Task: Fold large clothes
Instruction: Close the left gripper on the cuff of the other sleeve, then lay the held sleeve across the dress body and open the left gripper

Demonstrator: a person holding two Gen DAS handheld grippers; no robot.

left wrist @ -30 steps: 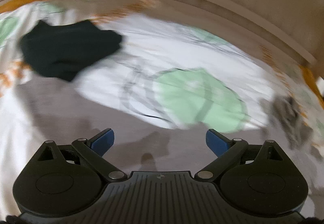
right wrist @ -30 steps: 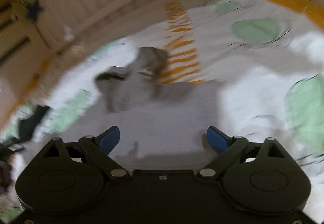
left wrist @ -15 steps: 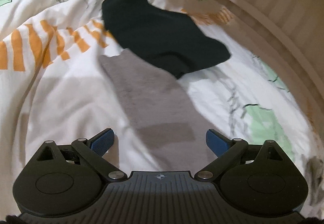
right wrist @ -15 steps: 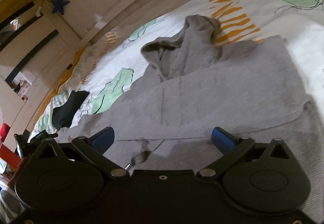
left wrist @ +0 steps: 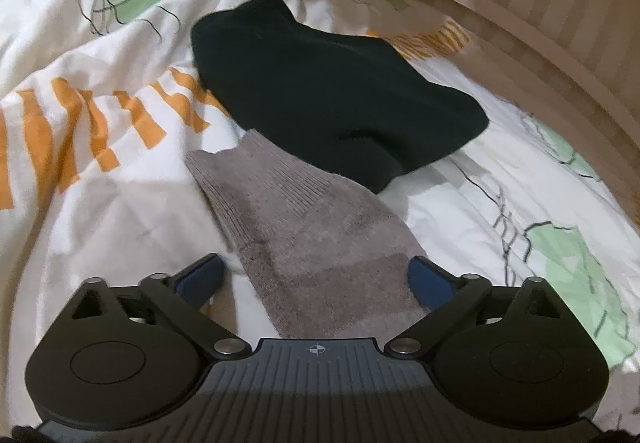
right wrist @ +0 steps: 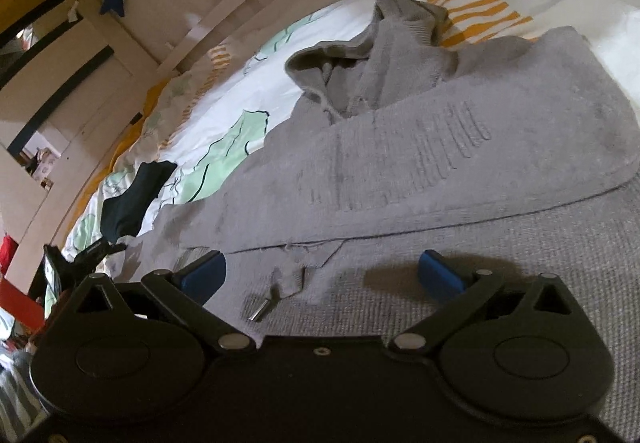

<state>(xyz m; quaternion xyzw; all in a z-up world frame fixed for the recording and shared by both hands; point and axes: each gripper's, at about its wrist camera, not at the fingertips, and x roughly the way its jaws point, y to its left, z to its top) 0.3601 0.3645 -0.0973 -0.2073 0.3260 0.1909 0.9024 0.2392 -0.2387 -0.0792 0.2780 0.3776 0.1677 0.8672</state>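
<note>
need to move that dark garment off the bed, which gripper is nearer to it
Left. The left gripper sits over the grey sleeve, whose cuff touches the dark garment. The right gripper is over the grey hoodie, with the garment farther off.

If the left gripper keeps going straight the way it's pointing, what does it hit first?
Most likely the grey sleeve, which already lies between the open fingers of the left gripper. Past its ribbed cuff comes the dark garment on the bedspread, though depth is hard to judge.
</note>
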